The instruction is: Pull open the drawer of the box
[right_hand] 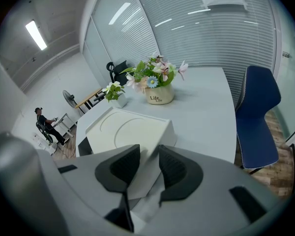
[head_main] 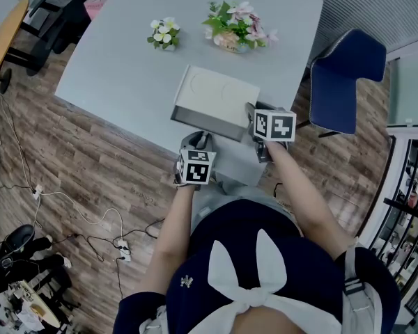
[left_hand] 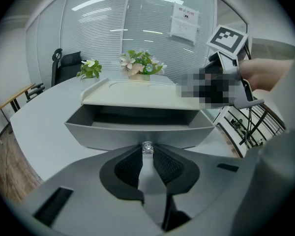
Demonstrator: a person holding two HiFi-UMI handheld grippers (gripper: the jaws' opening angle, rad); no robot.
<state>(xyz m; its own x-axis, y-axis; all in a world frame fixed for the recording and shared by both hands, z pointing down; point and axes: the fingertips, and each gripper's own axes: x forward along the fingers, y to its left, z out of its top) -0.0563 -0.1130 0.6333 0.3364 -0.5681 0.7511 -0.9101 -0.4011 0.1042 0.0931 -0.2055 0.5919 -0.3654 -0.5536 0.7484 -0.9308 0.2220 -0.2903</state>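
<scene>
Left gripper view, left gripper (left_hand: 147,151) pinching knob (left_hand: 147,146) of open drawer (left_hand: 113,134), right gripper (right_hand: 148,152) clamping box (right_hand: 128,131)

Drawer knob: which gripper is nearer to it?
Left. The left gripper is clamped on the knob at the front of the open drawer; the right gripper grips the box at its near right corner.

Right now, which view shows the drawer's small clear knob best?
Left gripper view: the small clear knob is close, between the jaws. Head view: the left gripper covers it. Right gripper view: not visible.
</scene>
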